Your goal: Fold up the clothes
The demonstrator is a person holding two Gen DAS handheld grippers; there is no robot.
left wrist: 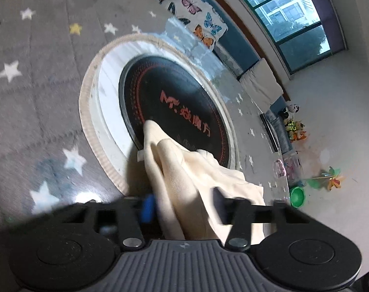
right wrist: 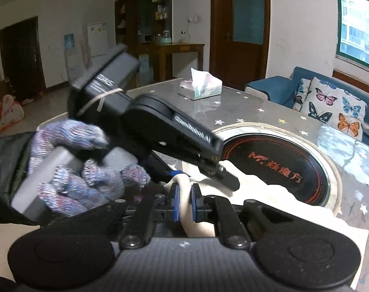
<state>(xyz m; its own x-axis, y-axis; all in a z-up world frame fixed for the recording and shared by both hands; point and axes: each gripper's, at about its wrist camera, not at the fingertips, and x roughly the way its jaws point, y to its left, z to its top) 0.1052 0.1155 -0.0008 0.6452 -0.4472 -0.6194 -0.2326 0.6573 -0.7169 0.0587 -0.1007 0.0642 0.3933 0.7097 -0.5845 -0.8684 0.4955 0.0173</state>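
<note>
1. My left gripper [right wrist: 229,182] crosses just ahead of my right gripper [right wrist: 185,203], its body slanting over the cloth [right wrist: 257,189] and blocking my right's way forward and left.
2. The gloved hand [right wrist: 87,170] fills the room at my right's left.
3. The hob [left wrist: 174,112] ahead lies flat and bare past the cloth.
4. The bench [left wrist: 38,73] left of the hob is open.
5. A tissue box [right wrist: 201,87] stands far across, well apart.

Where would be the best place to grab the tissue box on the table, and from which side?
Grip the tissue box across its two long sides, coming straight down from above. It lies flat on the table with open space around it. Stay low, beside the tissue sticking up, so that isn't crushed.
</note>
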